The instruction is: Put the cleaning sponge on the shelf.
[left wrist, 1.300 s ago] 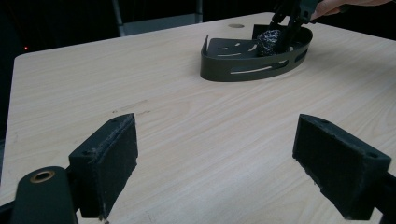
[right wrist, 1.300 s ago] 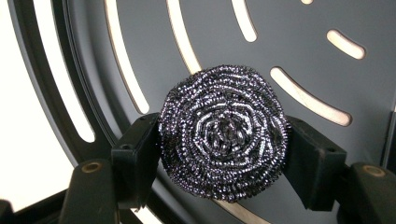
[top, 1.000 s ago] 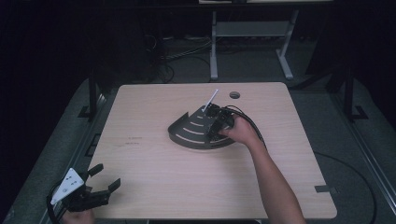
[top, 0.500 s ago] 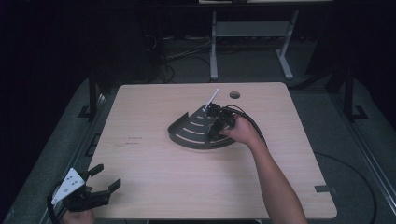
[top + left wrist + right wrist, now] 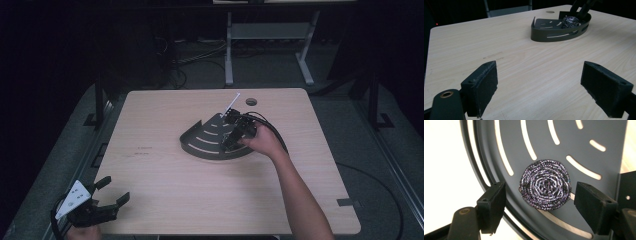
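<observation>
Dark floor, cables and a white-legged frame surround one light wooden table (image 5: 165, 200), seen from above. One dark grey, fan-shaped slotted tray (image 5: 207, 140) with a low rim lies near the middle of the tabletop, toward the far edge; one round cable hole (image 5: 251, 102) sits near the far edge just beyond it, and one thin white stick (image 5: 231, 103) slants up from the tray's far side.

Two grippers are present. The right gripper (image 5: 231, 134), held in a hand (image 5: 264, 142), points down into the tray's right part. The right gripper view looks straight down on one coiled steel-wool scouring pad (image 5: 545, 184) resting on the tray floor (image 5: 544, 142) across its curved slots; the pad lies between the two black jaws, which stand apart from it on both sides with a gap at each. These jaws have just been opening, and the pad is not pinched.

The left gripper (image 5: 107, 197) rests at the near left corner of the table, well apart from the tray, jaws spread wide with nothing between them. The left gripper view adds a low side-on look: the tray's slotted wall (image 5: 556, 32) and the scouring pad (image 5: 570, 22) inside it, with the right gripper (image 5: 581, 7) above the pad.
</observation>
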A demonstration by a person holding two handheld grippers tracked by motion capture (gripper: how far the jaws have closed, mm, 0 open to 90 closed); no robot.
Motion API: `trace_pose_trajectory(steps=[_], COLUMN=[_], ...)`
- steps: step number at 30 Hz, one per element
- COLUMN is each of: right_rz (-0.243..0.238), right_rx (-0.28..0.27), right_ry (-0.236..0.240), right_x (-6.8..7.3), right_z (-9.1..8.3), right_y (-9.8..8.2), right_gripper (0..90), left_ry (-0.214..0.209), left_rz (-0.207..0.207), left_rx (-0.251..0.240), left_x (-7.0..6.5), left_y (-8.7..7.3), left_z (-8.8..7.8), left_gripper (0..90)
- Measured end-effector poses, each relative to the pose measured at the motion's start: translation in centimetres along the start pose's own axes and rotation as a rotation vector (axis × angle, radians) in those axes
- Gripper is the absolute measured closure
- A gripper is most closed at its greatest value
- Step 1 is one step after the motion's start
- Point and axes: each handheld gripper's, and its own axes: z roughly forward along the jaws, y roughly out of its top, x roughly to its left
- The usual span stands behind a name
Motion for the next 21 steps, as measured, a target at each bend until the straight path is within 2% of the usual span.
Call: trace_pose_trajectory(steps=[7, 21], right_rz=[-0.005, -0.006], right_rx=[-0.029, -0.037], right_ry=[-0.006, -0.002], right_x=[0.4, 1.0], right_z=[-1.5, -2.3], right_y=[-0.5, -1.4], right_gripper=[22.8, 20.2], left_ry=[0.002, 0.004], left_rz=[0.006, 0.010], left_rx=[0.002, 0.004], left_x=[0.0, -0.1], left_y=[0.0, 0.1], left_z=[0.0, 0.0], left_gripper=[13.3, 13.3])
